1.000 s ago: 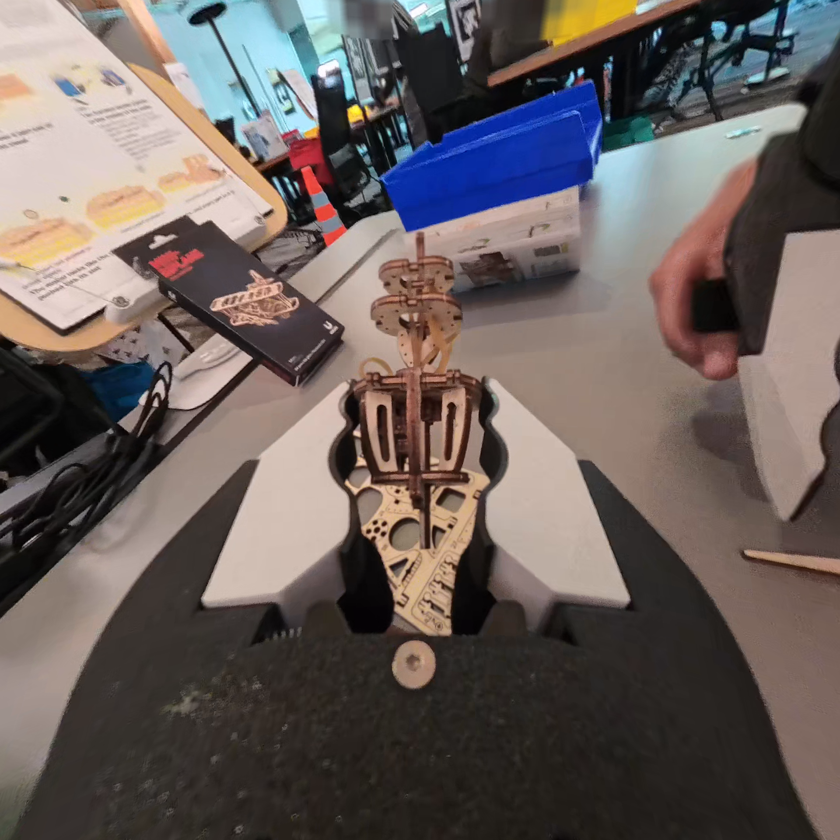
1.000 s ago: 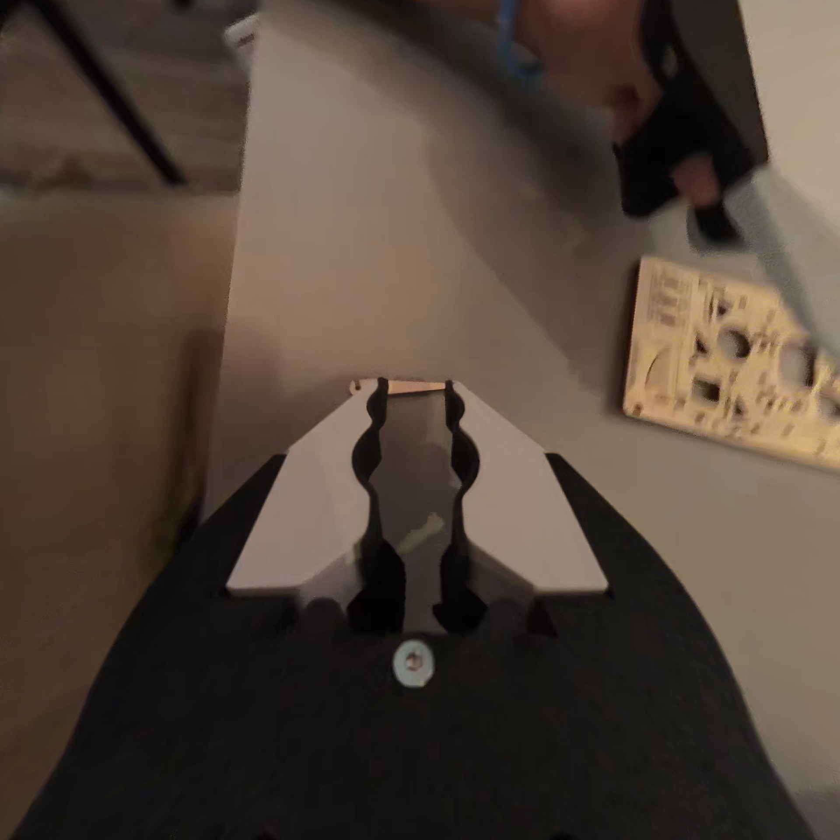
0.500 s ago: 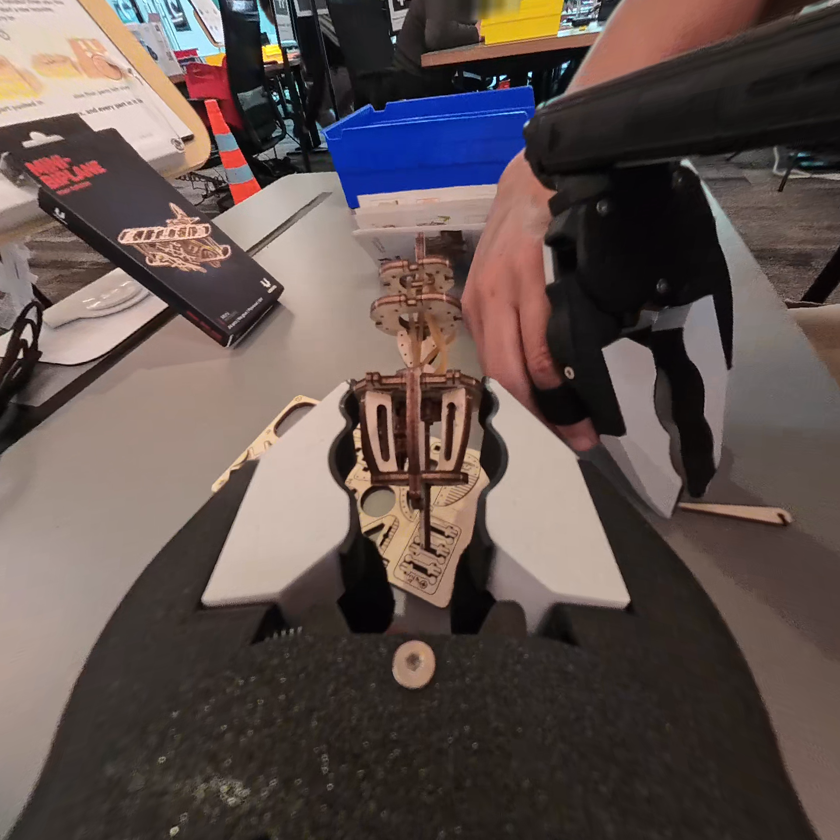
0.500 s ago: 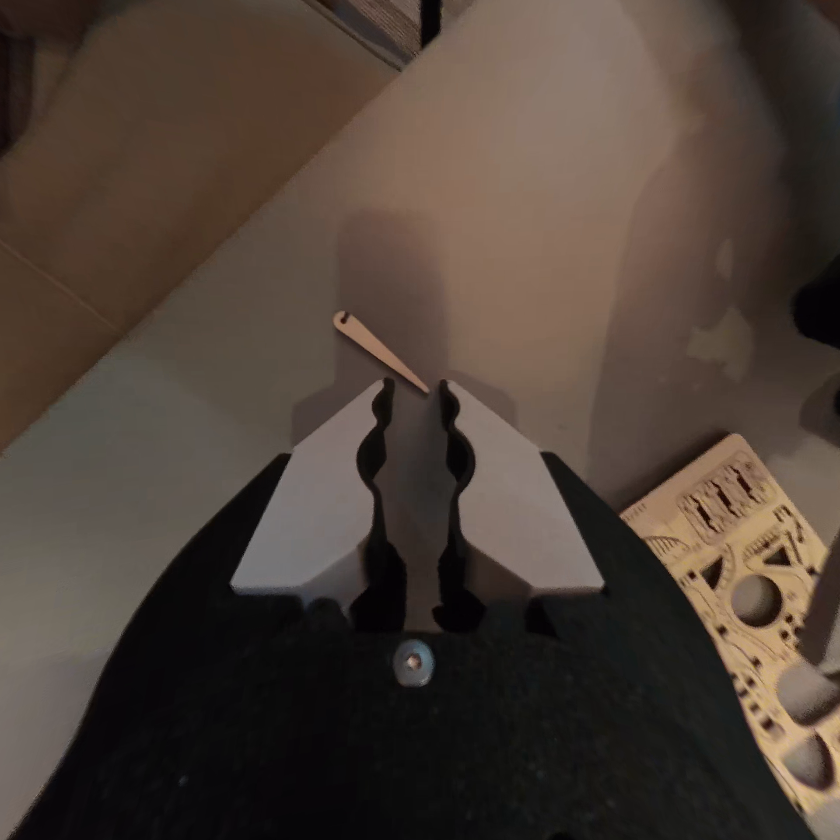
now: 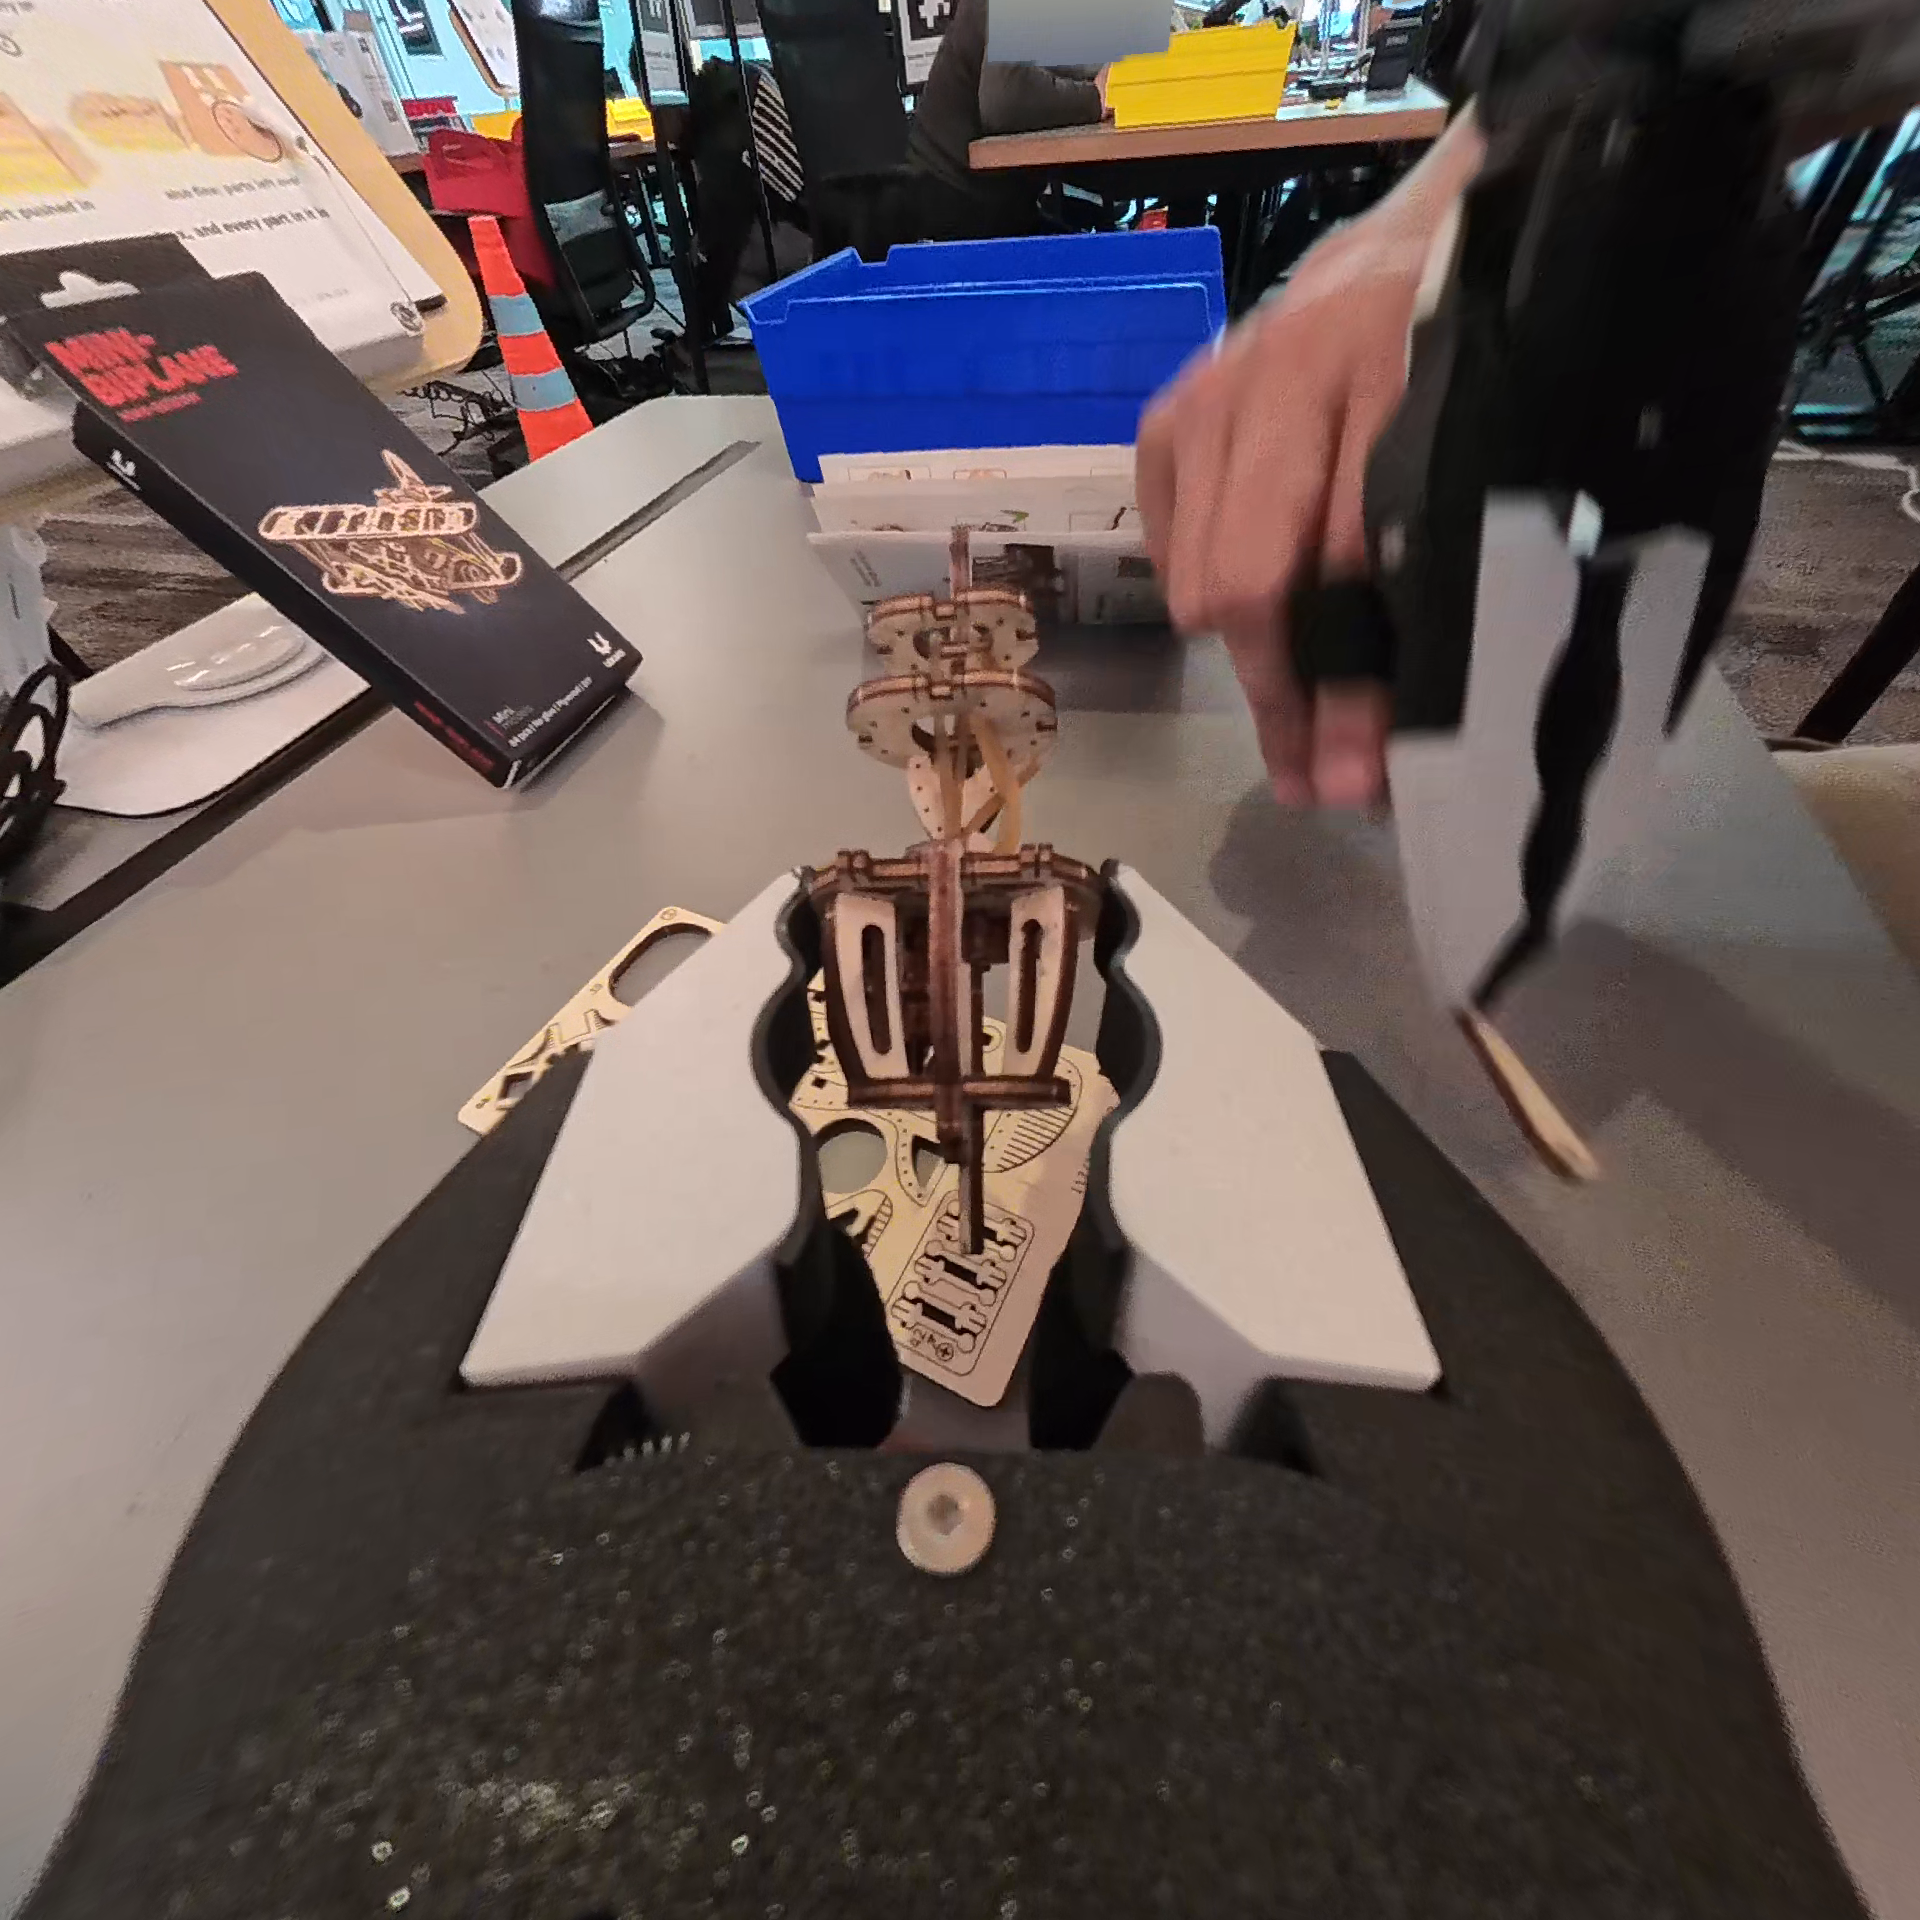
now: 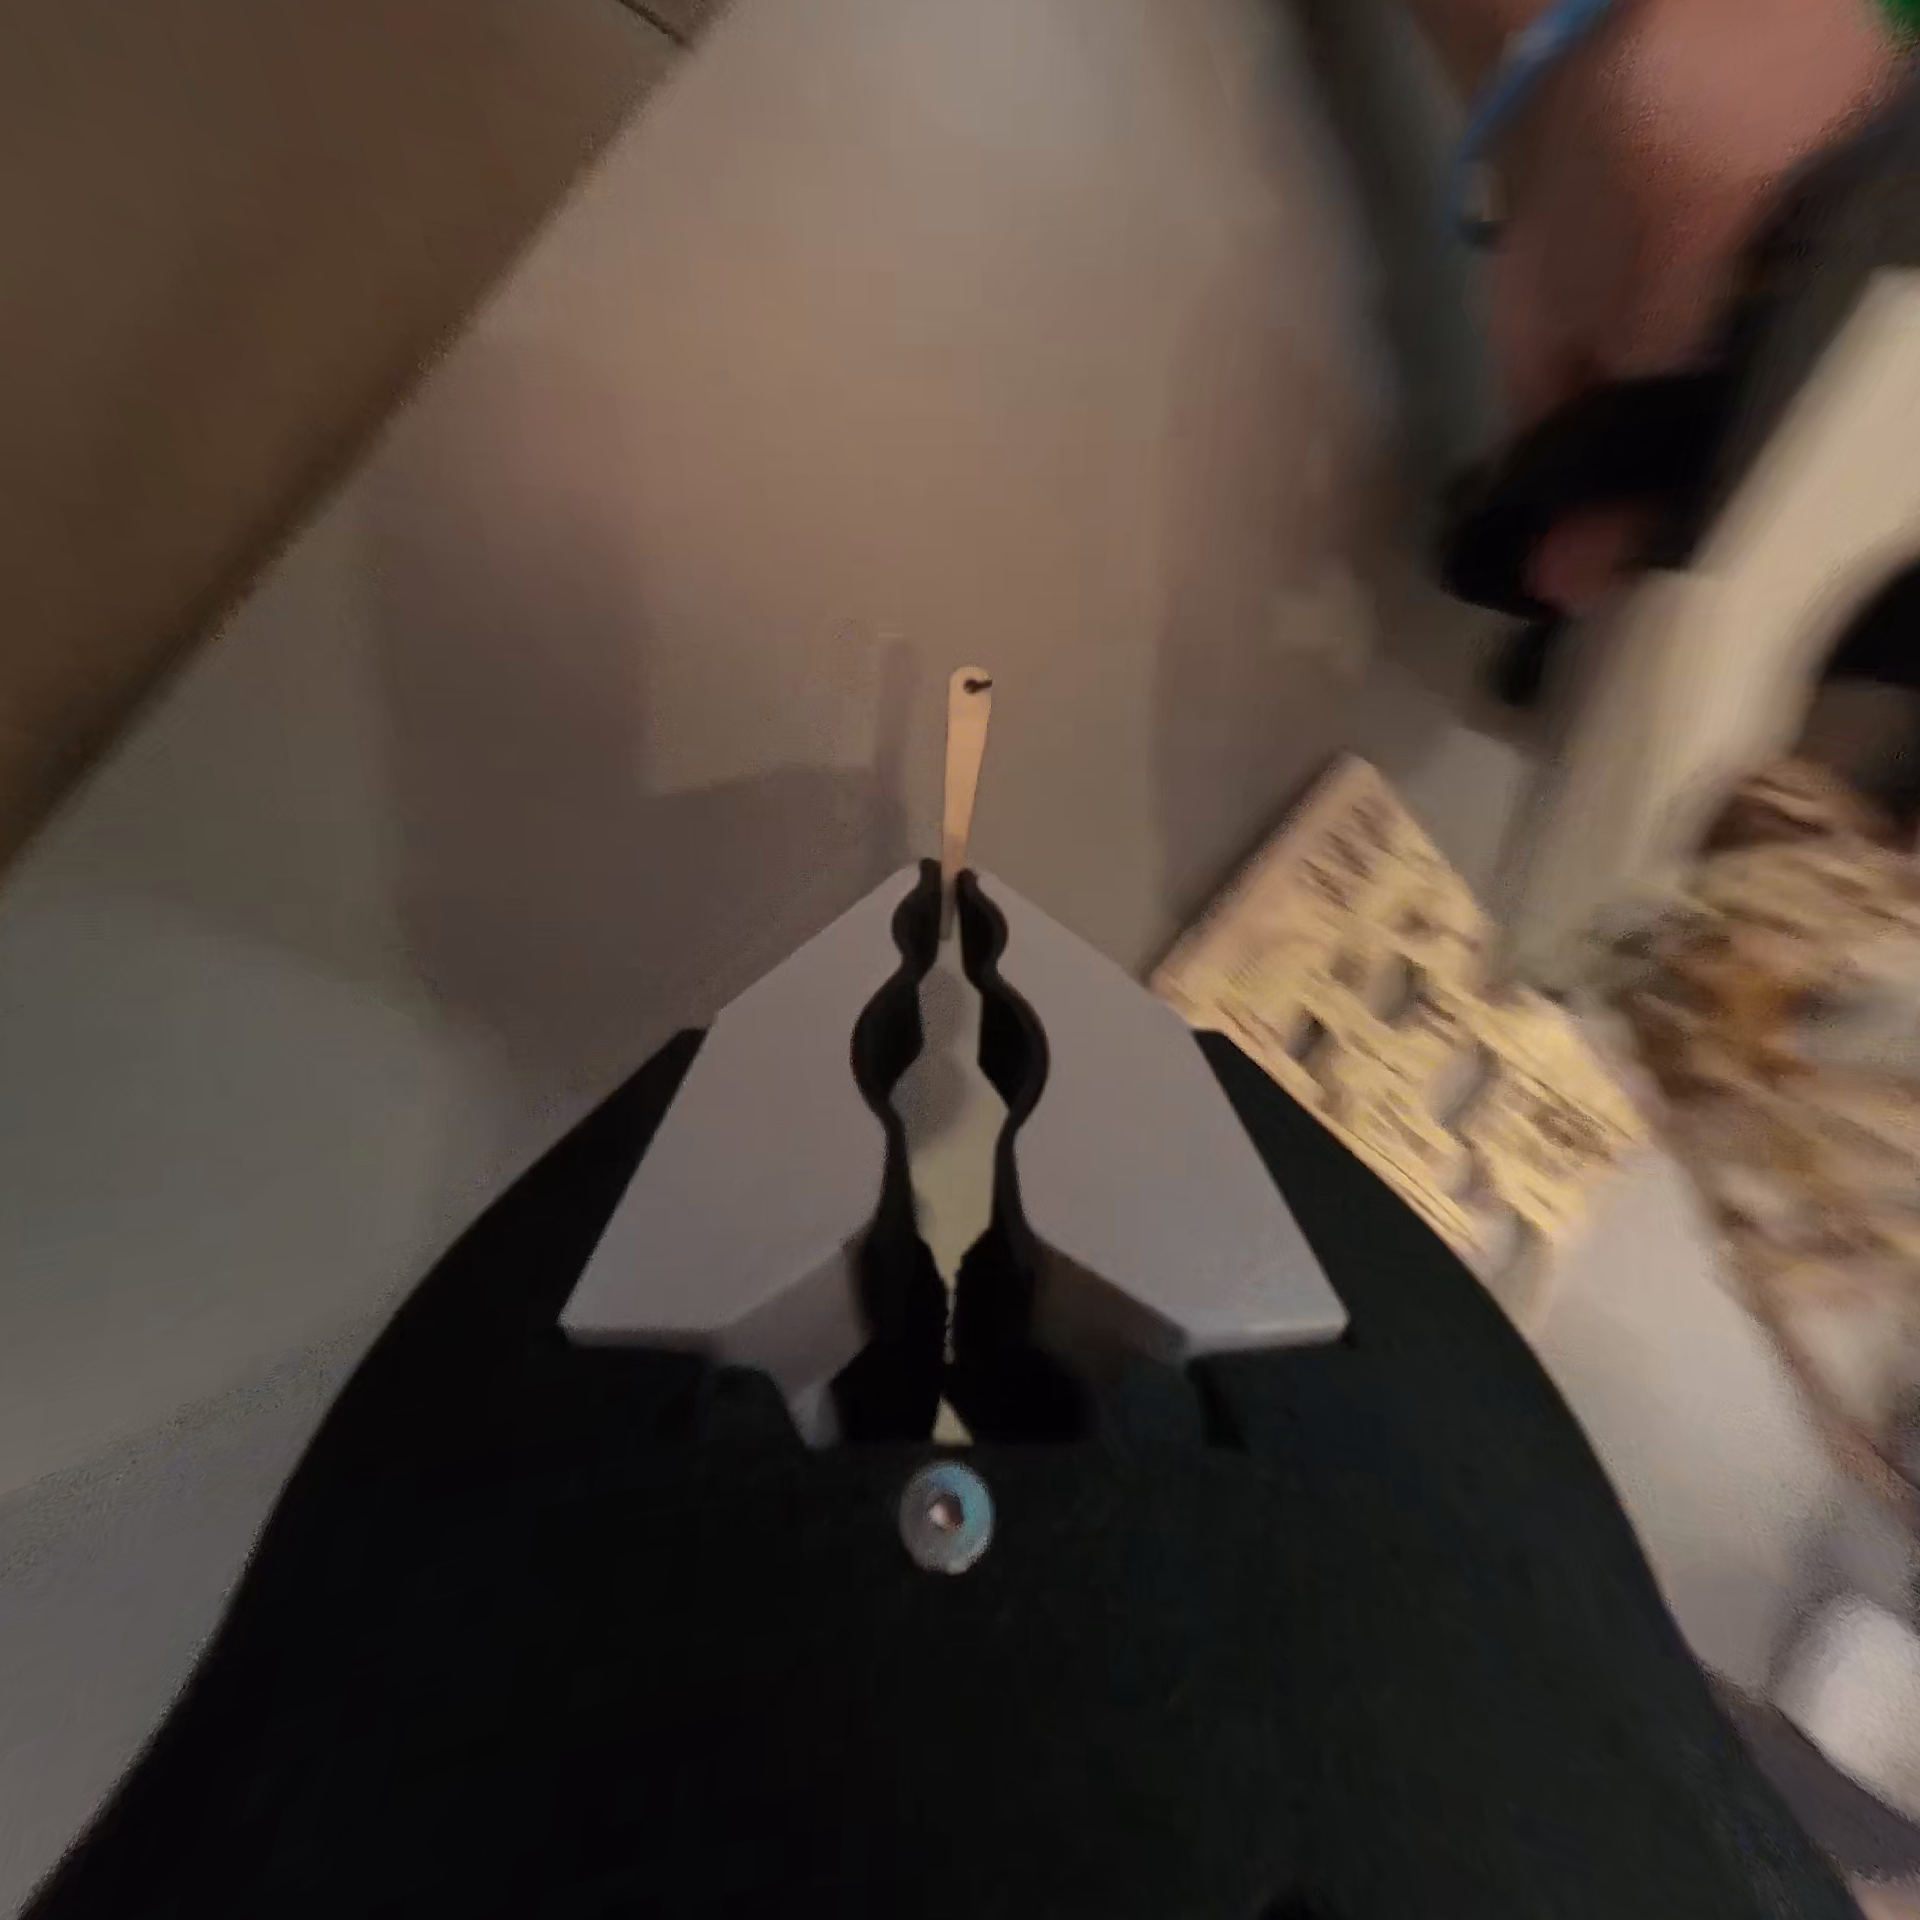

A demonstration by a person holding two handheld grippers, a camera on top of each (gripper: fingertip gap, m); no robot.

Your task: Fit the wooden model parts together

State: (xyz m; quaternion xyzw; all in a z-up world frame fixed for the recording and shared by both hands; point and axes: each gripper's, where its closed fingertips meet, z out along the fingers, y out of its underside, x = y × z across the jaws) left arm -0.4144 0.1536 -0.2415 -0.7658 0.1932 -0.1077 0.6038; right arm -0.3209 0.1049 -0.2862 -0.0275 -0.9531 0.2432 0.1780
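My left gripper [image 5: 951, 883] is shut on a partly built wooden model [image 5: 948, 966], held upright above the grey table [image 5: 312, 1039]; its round upper decks [image 5: 951, 707] stick out past the fingertips. A pale wooden parts sheet [image 5: 935, 1247] lies on the table under it. My right gripper [image 6: 943, 881] is shut on a thin wooden stick [image 6: 966, 758] with a small hooked hole at its far end. In the left wrist view the right gripper [image 5: 1496, 997] hangs at the right, the stick [image 5: 1522, 1096] pointing down from its tips. The parts sheet [image 6: 1403, 1018] shows blurred in the right wrist view.
A black model box [image 5: 343, 520] leans at the left. A blue bin [image 5: 987, 343] sits on a white box [image 5: 987, 530] at the back. An instruction board [image 5: 156, 156] stands far left. A person's hand [image 5: 1278, 540] holds the right gripper. The table edge [image 6: 312, 499] runs diagonally.
My right gripper closed on the thin wooden stick that lay on the table and lifted it. The left gripper still holds the model, turned a little.
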